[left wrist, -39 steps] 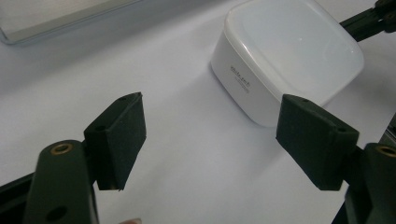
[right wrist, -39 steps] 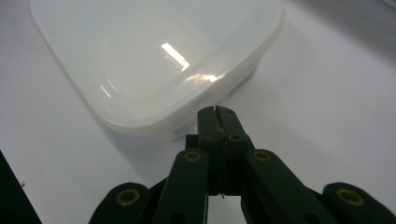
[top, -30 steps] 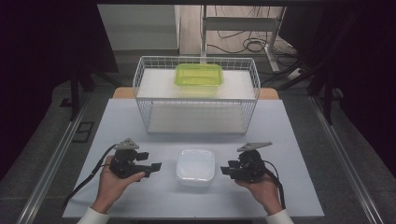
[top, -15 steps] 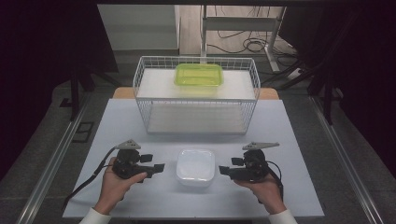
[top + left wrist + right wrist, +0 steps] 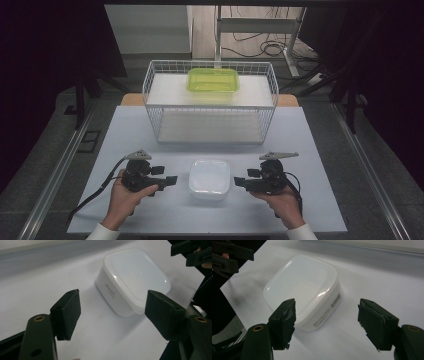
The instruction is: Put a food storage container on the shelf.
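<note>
A white lidded container sits on the white table sheet near the front edge, between my two grippers. My left gripper lies just to its left, pointing at it, jaws open and empty. In the left gripper view the container lies a short way beyond the open left gripper. My right gripper points at the container from the right. Its jaws have just been opening and nothing is between them. The right gripper view has the container ahead and left of the open right gripper.
A white wire basket stands at the back of the table, with a green lidded container on its upper shelf. Cables trail from both grippers toward the front edge. Dark floor and metal rails flank the table.
The right gripper has turned a little so that its grey top plate lies level, and its jaws stand wider apart. The left gripper and the white container have kept still.
</note>
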Motion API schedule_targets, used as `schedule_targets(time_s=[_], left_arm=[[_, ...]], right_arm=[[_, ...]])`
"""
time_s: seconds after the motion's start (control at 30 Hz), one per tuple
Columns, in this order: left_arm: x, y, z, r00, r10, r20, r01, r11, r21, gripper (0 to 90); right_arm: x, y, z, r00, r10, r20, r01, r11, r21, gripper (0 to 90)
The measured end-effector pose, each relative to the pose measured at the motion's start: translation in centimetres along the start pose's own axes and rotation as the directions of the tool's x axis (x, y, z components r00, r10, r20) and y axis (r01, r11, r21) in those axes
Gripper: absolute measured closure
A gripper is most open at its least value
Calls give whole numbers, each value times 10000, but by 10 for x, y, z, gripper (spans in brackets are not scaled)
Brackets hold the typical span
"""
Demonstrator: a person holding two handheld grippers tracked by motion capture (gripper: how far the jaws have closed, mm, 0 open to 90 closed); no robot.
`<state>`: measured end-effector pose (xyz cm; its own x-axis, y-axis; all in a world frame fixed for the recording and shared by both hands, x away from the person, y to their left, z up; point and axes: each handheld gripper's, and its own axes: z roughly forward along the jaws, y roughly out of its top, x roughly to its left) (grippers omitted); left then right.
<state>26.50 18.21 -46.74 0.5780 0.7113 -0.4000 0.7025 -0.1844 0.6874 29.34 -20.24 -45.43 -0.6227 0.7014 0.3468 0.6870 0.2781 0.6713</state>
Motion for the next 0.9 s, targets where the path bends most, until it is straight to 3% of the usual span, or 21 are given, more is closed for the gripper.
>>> schedule_targets(time_s=[0.17,0.3,0.43,0.57,0.9], left_arm=[[0,0,9,9986,-409,323,408,9992,30,283],[0,0,20,9903,-1036,925,1025,9946,163,286],[3,0,29,9830,-1538,1005,1494,9875,500,340],[5,2,35,9746,-1892,1202,1840,9815,531,344],[11,4,43,9607,-2323,1521,2260,9724,581,344]], right_arm=[[1,1,3,9997,231,-63,-231,9997,-9,306],[3,3,9,9995,275,-151,-275,9996,22,311],[3,4,14,9987,398,-321,-396,9992,61,313],[2,5,21,9978,526,-404,-521,9986,135,312],[-2,3,35,9909,1165,-678,-1148,9930,279,343]])
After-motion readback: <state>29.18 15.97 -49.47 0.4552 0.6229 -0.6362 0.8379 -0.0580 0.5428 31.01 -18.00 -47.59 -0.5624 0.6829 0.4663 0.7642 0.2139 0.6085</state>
